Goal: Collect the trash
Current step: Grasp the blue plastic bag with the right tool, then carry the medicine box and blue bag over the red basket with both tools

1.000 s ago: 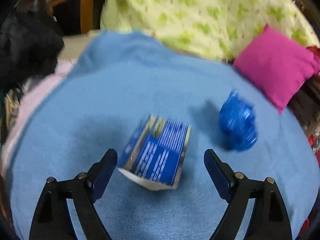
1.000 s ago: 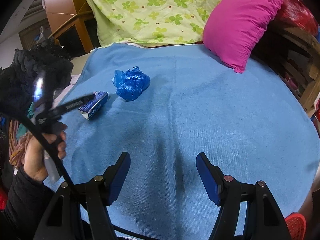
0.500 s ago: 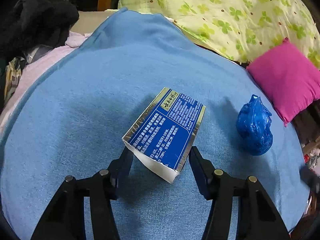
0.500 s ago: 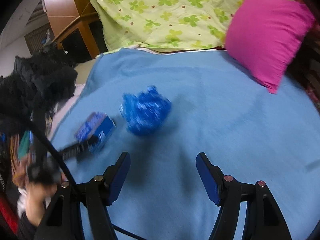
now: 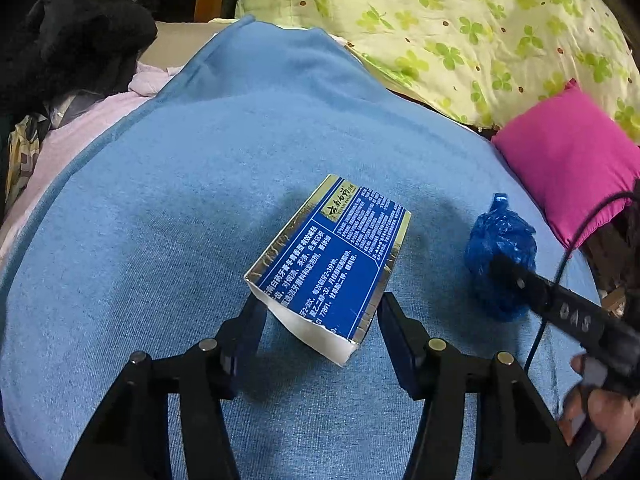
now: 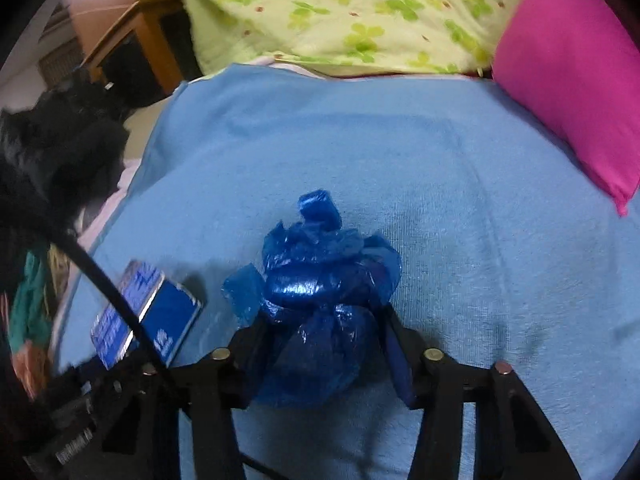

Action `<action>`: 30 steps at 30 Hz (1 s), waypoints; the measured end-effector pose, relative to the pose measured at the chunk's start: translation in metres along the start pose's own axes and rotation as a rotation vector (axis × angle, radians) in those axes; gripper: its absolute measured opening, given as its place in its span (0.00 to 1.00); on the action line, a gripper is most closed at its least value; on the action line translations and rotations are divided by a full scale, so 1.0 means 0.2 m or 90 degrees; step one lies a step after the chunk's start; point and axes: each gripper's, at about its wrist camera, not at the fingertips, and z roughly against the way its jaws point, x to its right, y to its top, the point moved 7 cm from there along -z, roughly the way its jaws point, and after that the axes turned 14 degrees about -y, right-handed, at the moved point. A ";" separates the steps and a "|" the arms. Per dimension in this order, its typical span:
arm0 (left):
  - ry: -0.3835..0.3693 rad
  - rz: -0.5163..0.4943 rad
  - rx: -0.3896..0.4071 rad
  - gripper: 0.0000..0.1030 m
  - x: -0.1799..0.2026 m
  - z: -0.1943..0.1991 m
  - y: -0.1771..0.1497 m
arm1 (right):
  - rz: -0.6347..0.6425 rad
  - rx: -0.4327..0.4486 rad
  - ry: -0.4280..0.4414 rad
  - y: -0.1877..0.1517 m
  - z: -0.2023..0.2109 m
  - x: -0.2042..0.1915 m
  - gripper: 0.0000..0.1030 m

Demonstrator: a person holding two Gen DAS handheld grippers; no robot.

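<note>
On the blue bed blanket [image 5: 168, 208], your left gripper [image 5: 318, 312] has its jaws clamped on the blue carton [image 5: 332, 260] and your right gripper [image 6: 320, 344] squeezes the crumpled blue bag [image 6: 316, 312]; both remain undeposited, no bin visible.

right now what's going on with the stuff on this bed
A person is picking up trash from a blue blanket with two handheld grippers. The left gripper has its jaws closed around a blue toothpaste box. The right gripper has its jaws around a crumpled blue plastic bag. Both pieces look low over the blanket.
</note>
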 end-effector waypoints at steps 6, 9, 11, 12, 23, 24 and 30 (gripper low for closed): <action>0.006 -0.018 0.003 0.57 0.03 0.01 -0.02 | 0.022 0.031 -0.018 -0.10 0.22 0.08 0.37; 0.008 -0.025 0.003 0.57 0.04 0.02 -0.03 | 0.018 0.041 -0.024 -0.15 0.34 0.13 0.37; 0.013 -0.036 0.003 0.57 0.05 0.03 -0.05 | 0.013 0.049 -0.028 -0.20 0.42 0.18 0.37; 0.015 -0.042 0.003 0.57 0.06 0.04 -0.06 | 0.009 0.051 -0.030 -0.22 0.46 0.19 0.37; 0.032 -0.094 -0.012 0.57 0.22 0.21 -0.29 | -0.051 0.067 -0.039 -0.55 0.82 0.49 0.37; 0.032 -0.102 -0.018 0.57 0.25 0.23 -0.33 | -0.057 0.070 -0.040 -0.58 0.85 0.52 0.37; 0.034 -0.124 -0.019 0.57 0.35 0.38 -0.44 | -0.109 0.099 -0.039 -0.69 1.05 0.71 0.37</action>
